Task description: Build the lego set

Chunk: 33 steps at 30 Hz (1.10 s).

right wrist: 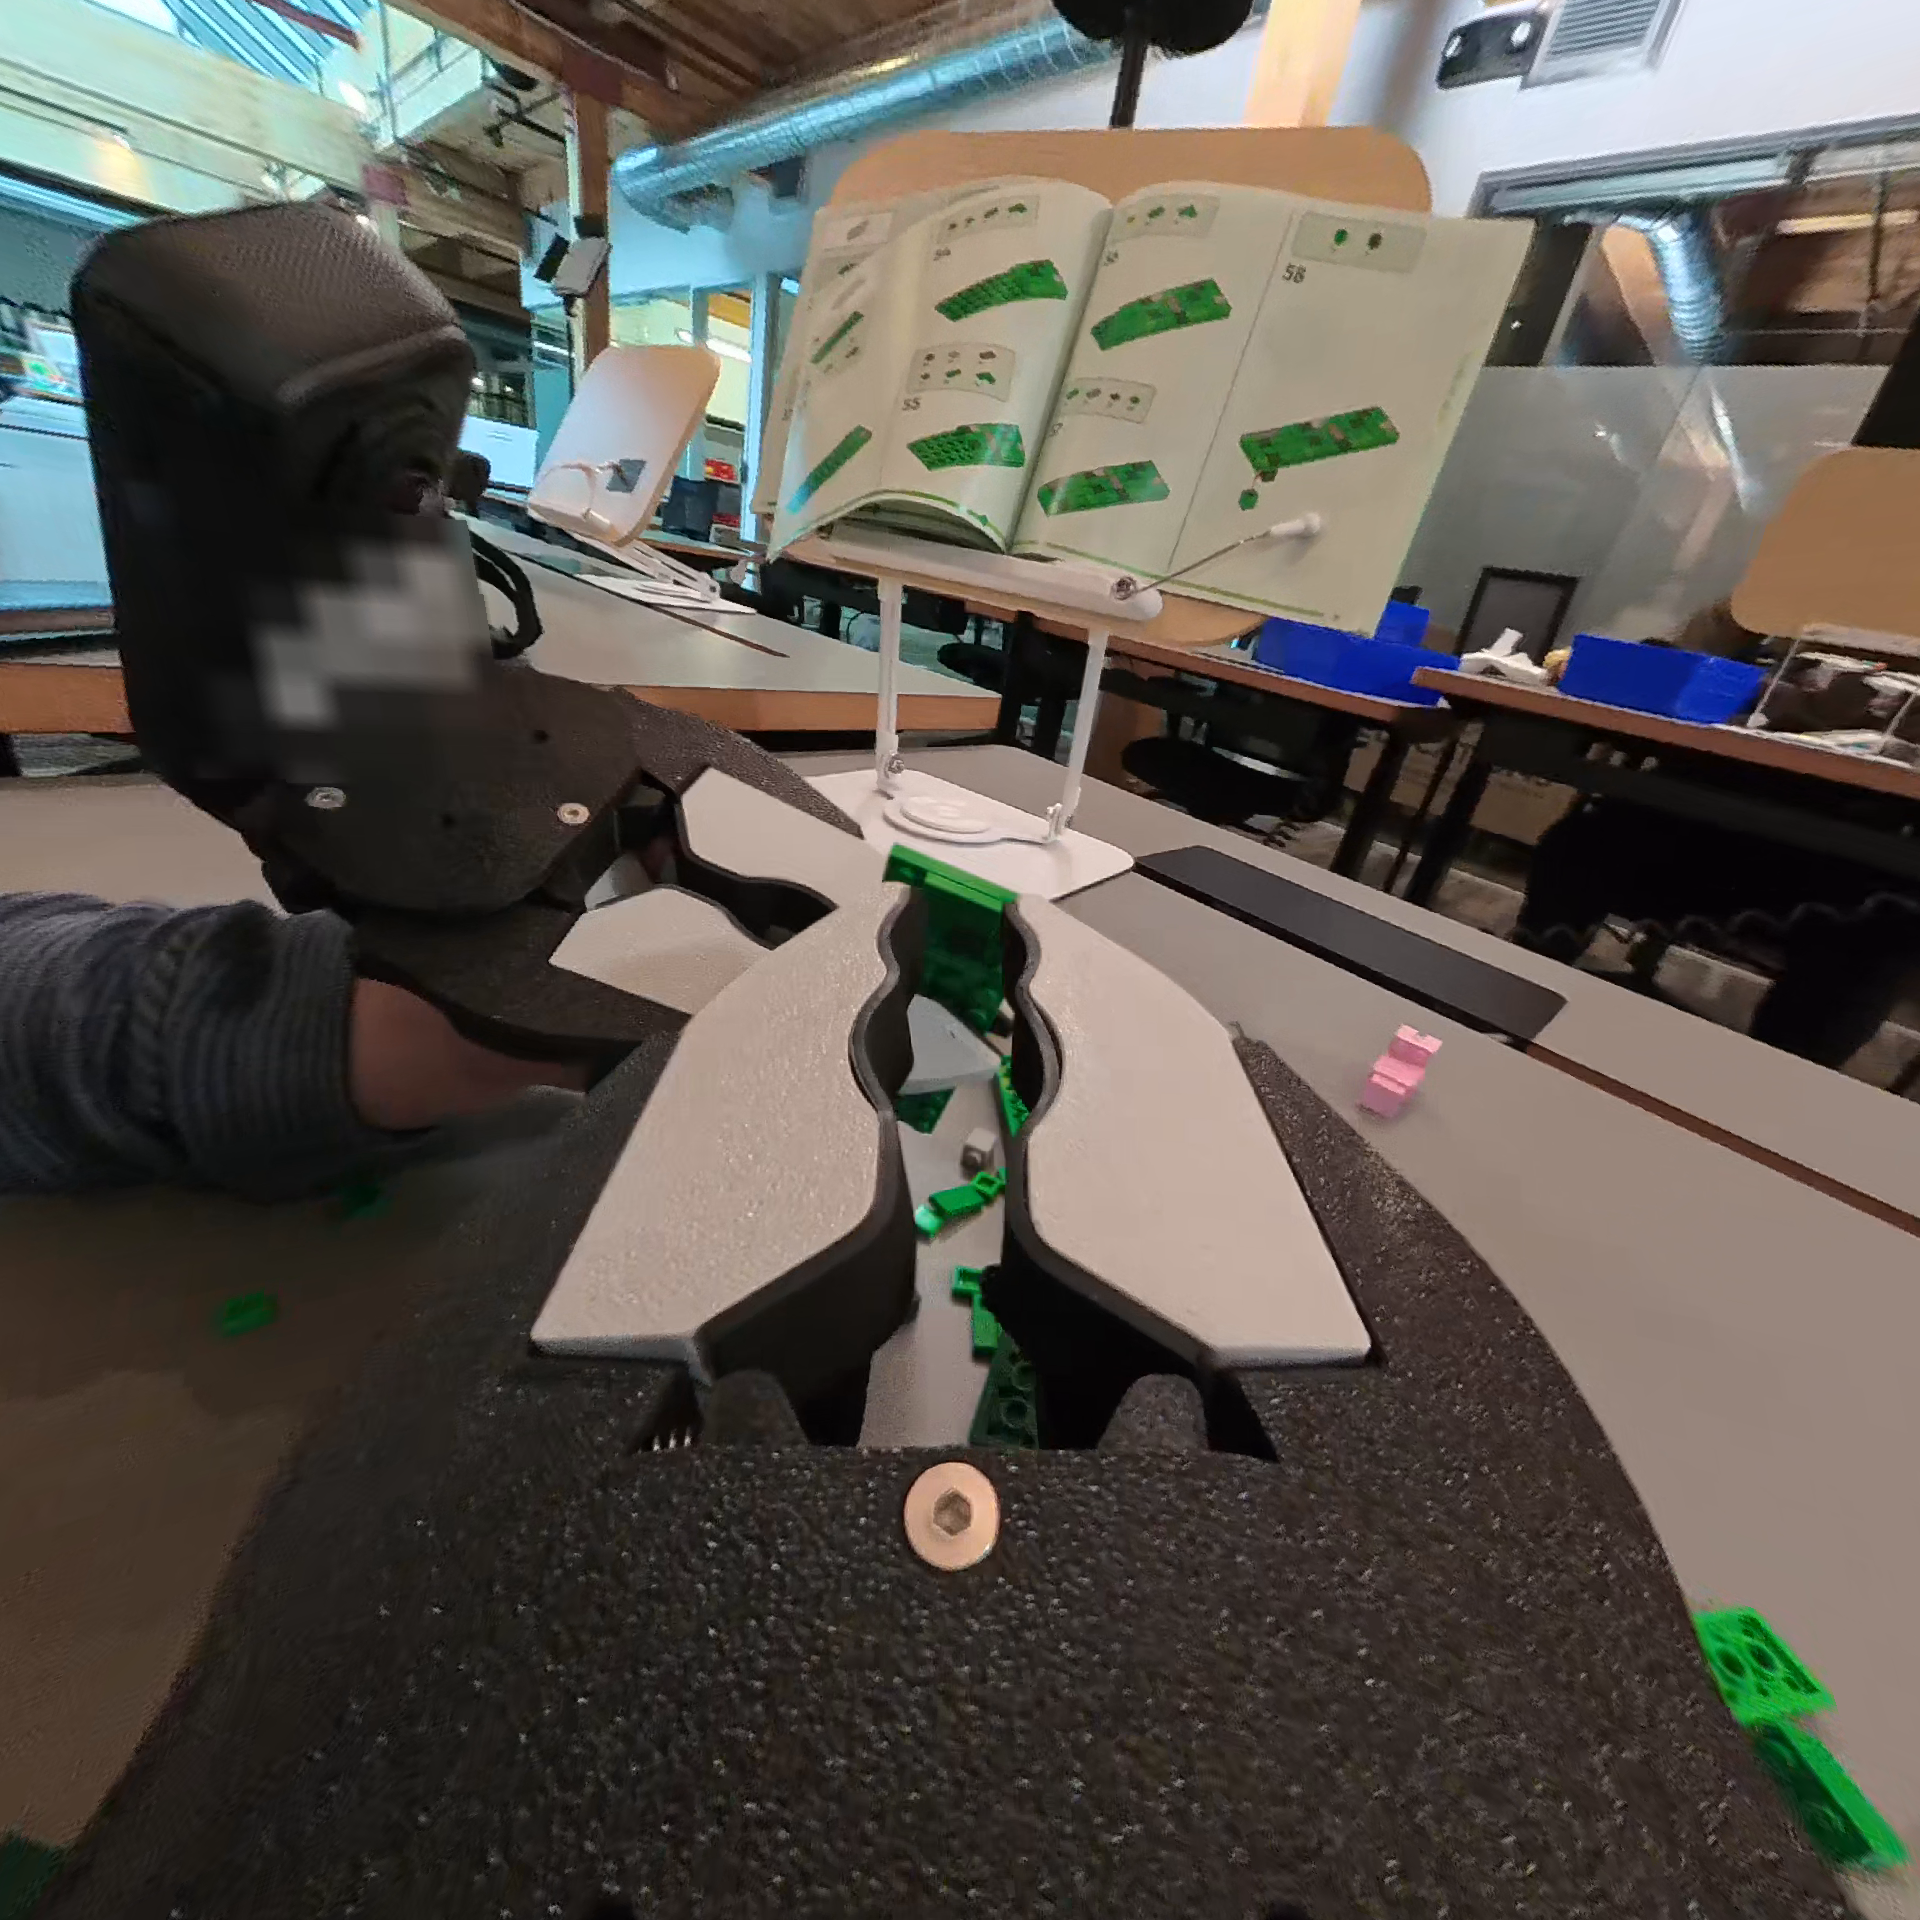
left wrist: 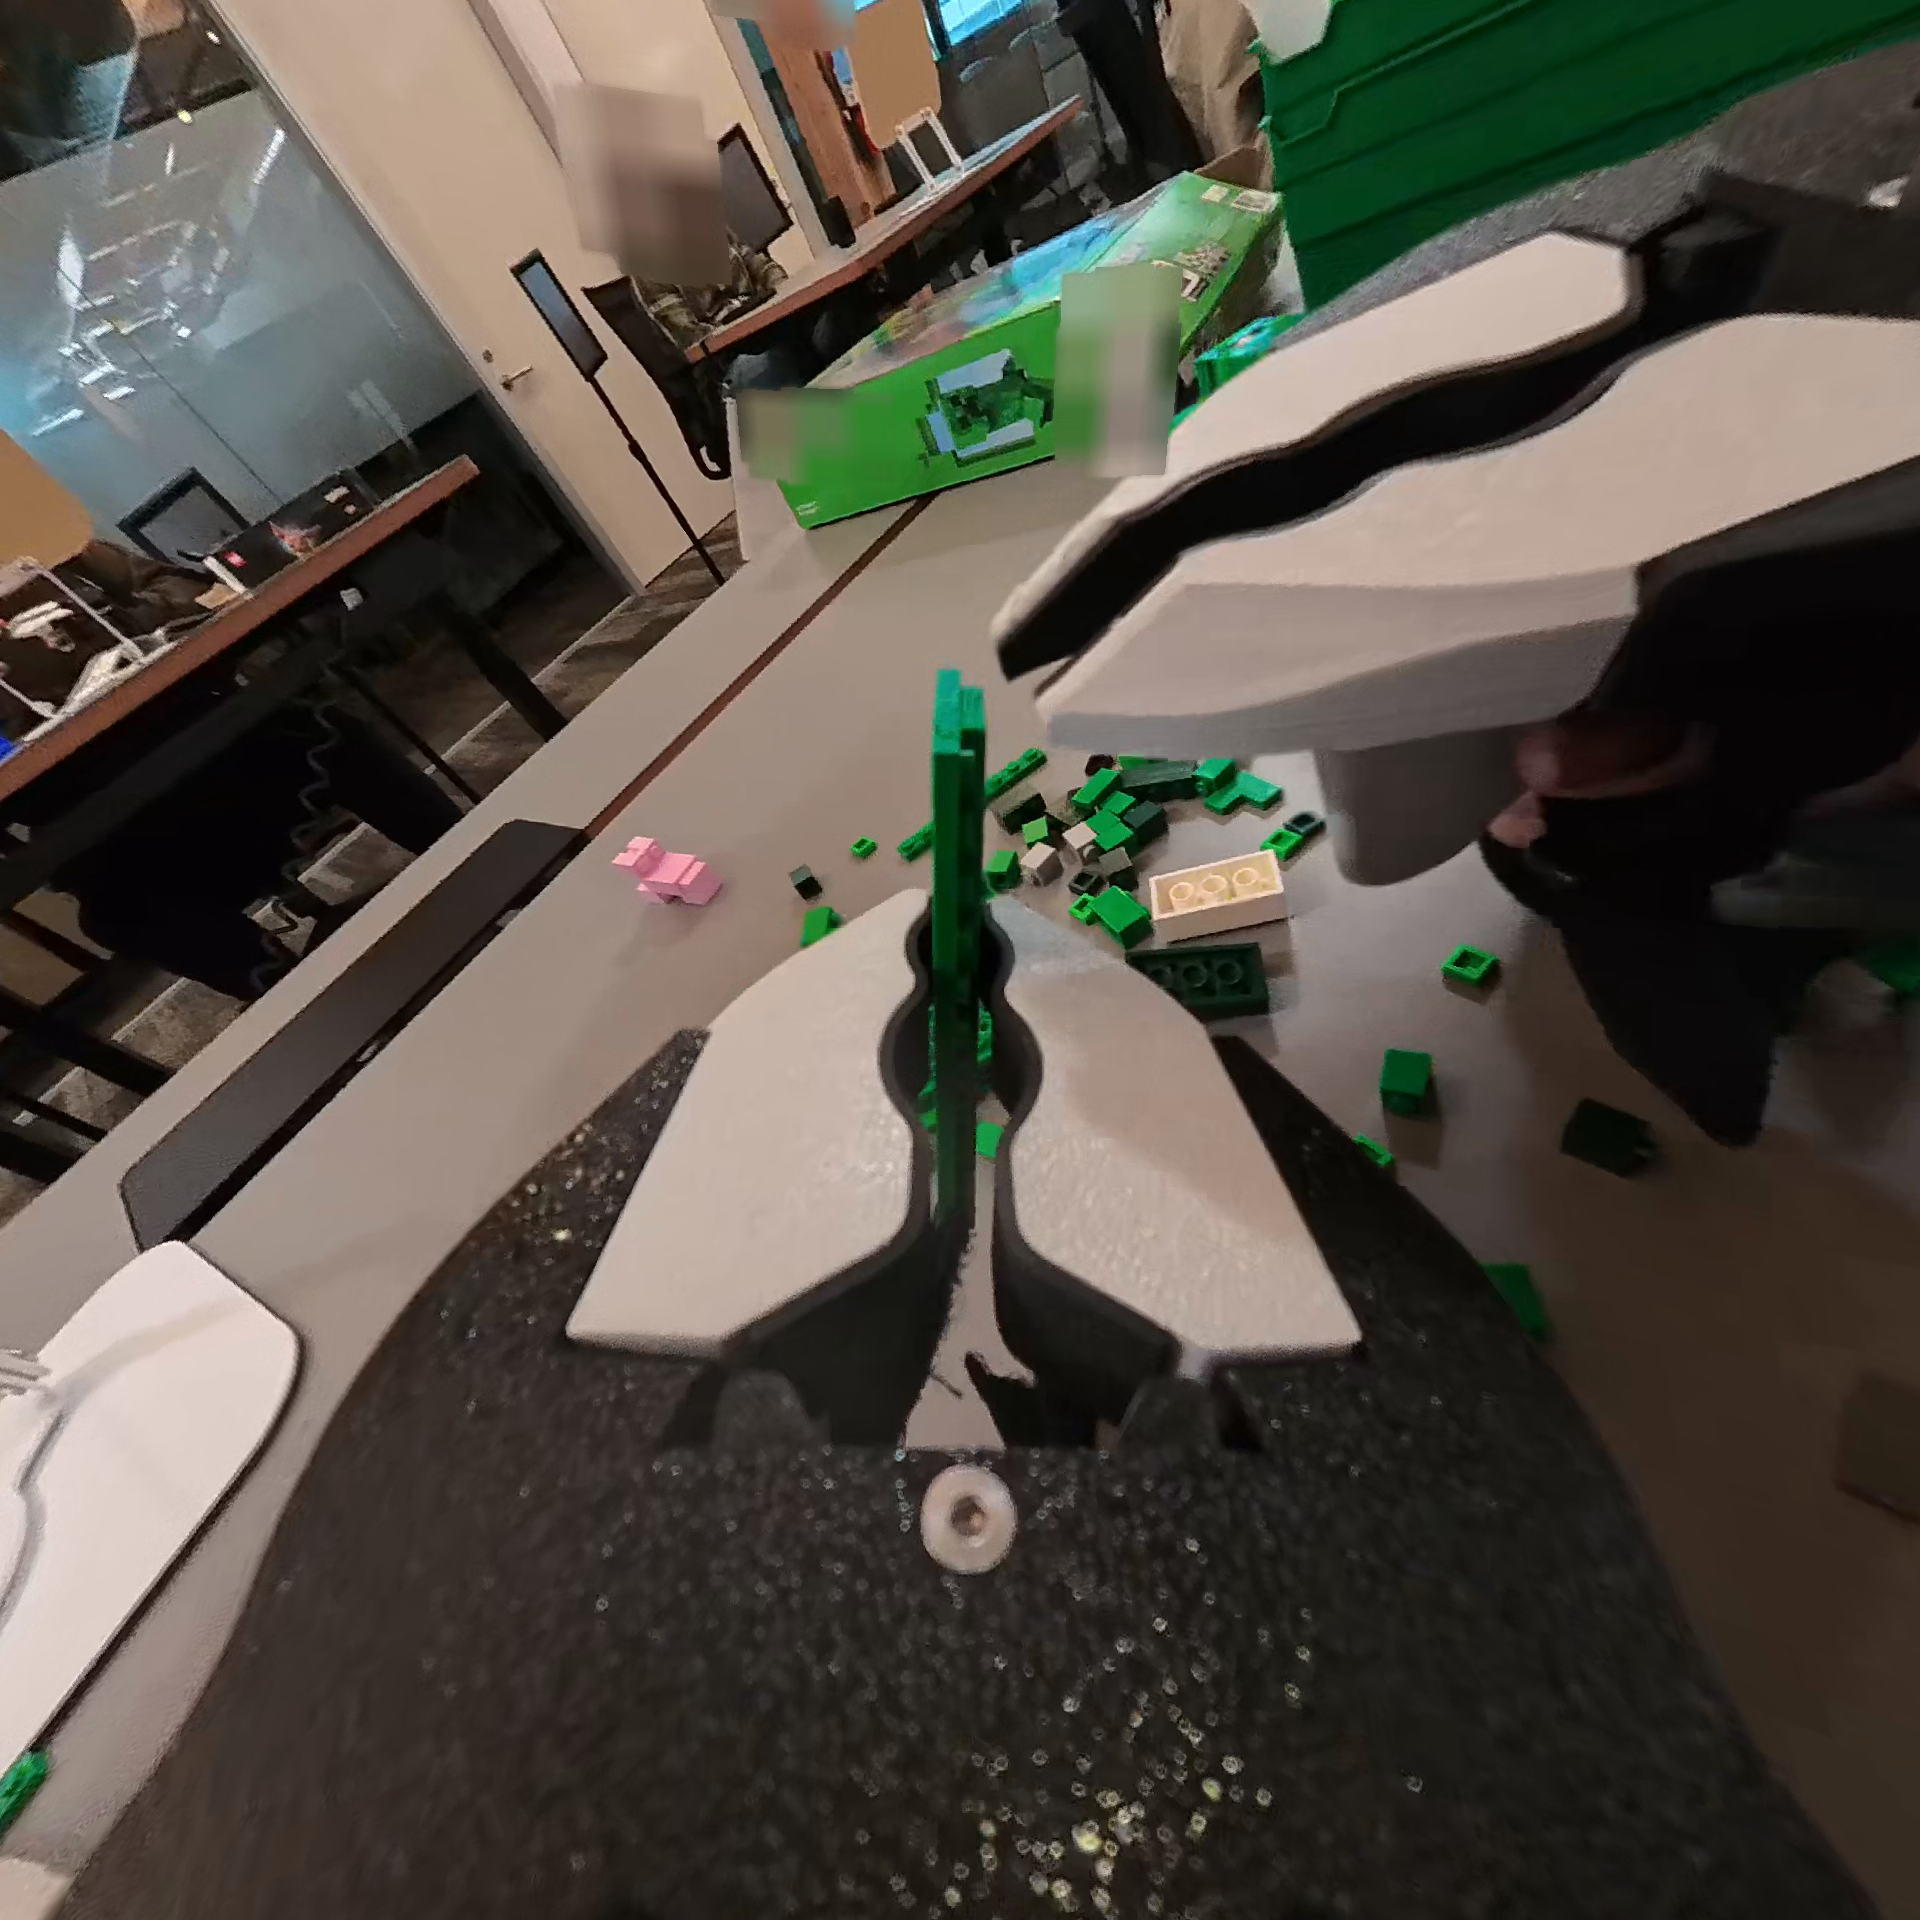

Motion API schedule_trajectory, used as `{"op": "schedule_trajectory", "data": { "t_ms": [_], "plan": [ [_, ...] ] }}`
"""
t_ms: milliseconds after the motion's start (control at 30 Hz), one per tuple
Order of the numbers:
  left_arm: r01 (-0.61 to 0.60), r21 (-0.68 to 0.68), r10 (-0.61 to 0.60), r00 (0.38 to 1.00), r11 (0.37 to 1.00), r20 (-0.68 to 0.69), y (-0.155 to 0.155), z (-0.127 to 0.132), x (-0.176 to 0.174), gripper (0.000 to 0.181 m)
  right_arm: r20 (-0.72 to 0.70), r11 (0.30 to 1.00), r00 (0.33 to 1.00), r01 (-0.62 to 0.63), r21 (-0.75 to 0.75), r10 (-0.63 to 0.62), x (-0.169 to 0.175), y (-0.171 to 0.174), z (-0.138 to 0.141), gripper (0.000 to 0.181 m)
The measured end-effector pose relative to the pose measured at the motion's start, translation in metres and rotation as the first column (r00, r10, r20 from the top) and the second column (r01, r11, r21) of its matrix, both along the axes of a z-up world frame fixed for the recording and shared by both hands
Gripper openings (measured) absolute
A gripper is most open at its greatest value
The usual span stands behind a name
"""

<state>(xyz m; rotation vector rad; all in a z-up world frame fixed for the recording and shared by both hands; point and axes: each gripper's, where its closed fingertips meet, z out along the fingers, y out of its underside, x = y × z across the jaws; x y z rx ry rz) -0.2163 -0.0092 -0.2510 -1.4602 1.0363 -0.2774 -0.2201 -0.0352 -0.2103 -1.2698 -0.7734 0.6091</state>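
Assembly: a flat green plastic plate build [left wrist: 958, 831] stands on edge, raised above the grey worktop [left wrist: 727, 748], pinched between the fingers of the left gripper [left wrist: 961, 914].
Left gripper: clamped on that plate, which rises above its white fingertips.
Right gripper: [right wrist: 951, 909] in its own view the jaws sit narrowly apart with the same green assembly [right wrist: 951, 935] at their tips; I cannot tell whether they press on it or only frame it. In the left view its jaws look nearly together, just beside the plate's top edge.
Loose parts: a scatter of small green, dark green and grey bricks [left wrist: 1112, 821] lies beyond the assembly toward the worktop's middle, with 1 white 2-row brick [left wrist: 1218, 896] and 1 dark green plate [left wrist: 1205, 977] next to it.
Pink figure: a small pink blocky pig [left wrist: 667, 871] stands apart, toward the worktop's left edge.
Guide: an open instruction booklet [right wrist: 1122, 364] rests on a white stand [right wrist: 987, 821] at the far side.
Box: the green set box [left wrist: 997, 384] lies farther back.
Progress: judged partway; 1 sub-build exists, many pieces remain unplaced.
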Motion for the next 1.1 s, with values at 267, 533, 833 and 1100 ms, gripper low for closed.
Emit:
{"op": "schedule_trajectory", "data": {
  "t_ms": [267,533,833,1100],
  "plan": [
    [0.034,0.004,-0.033,0.995,0.999,-0.092,-0.002,-0.013,0.005,0.005,0.06,0.995,0.997,0.048,0.089,-0.054,0.005,0.007,0.0,0.018],
    [0.019,0.037,-0.014,0.992,0.999,-0.123,0.0,-0.014,0.003,0.006,0.013,1.0,1.0,0.003,0.023,-0.003,0.005,0.007,-0.004,0.018],
    [0.012,-0.023,-0.014,0.996,1.0,-0.091,0.003,-0.018,-0.001,0.006,0.209,0.981,0.978,-0.014,0.192,-0.027,0.002,0.006,-0.006,0.014],
    [0.028,-0.084,-0.03,0.999,0.996,-0.033,0.002,-0.015,-0.003,0.006,0.507,0.855,0.834,-0.09,0.511,-0.216,0.011,0.009,-0.012,0.033]
  ]
}}
